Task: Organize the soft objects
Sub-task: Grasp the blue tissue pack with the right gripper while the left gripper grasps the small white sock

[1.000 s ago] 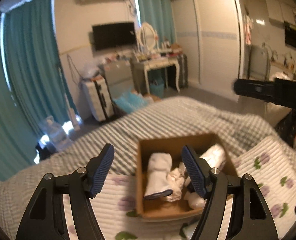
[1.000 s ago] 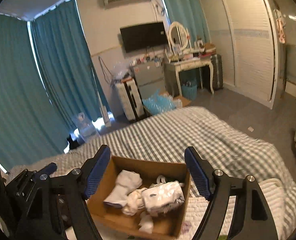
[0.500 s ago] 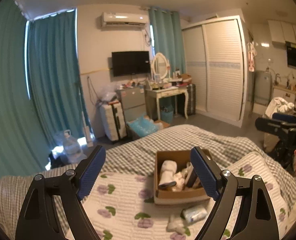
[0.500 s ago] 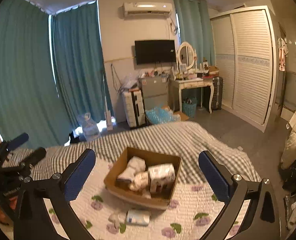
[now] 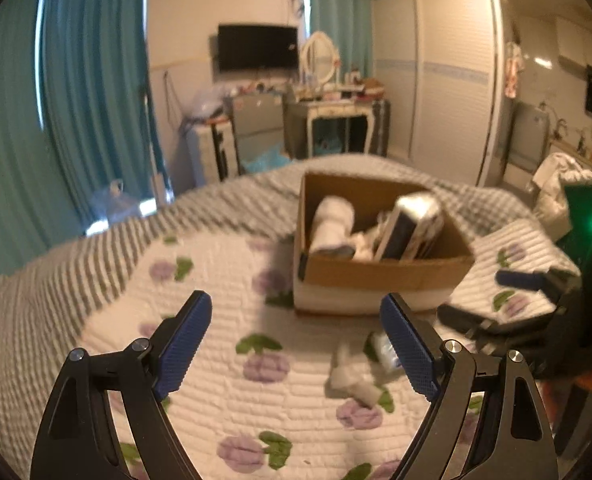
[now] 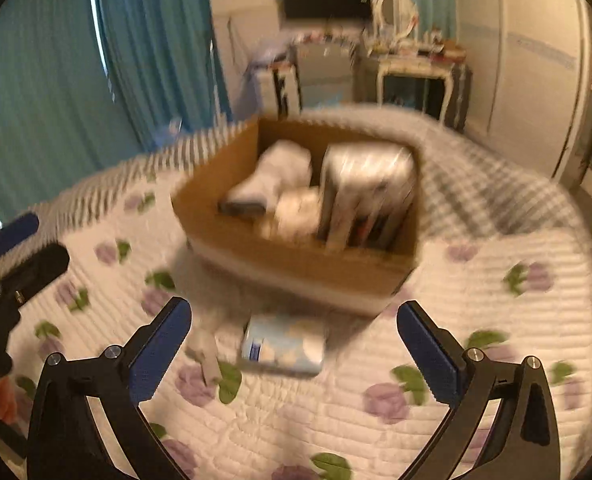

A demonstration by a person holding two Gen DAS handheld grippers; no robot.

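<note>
Two wrist-cam views over a bed w/ a quilted floral cover; both are motion-blurred.

The right gripper has its jaws wide apart and holds nothing. It hangs above a light-blue tissue pack lying flat on the quilt, just in front of the cardboard box. A small white soft item, maybe a sock or a rag, lies just left of the pack.

The left gripper is also spread wide and empty, w/ bare quilt between its fingers. In its view the pack and the white item sit low right, near the right finger.

Likely step: pick up the tissue pack. To do it well, centre the blue pads across the pack's short sides, drop low enough to catch its body, not just the film, and close gently, as the wrap will probably crumple and slip.

Box contents: a rolled white towel or cloth at left, a crumpled white bundle in the middle, and a tall plastic-wrapped pack upright at right. Some room seems left at the front.
</note>
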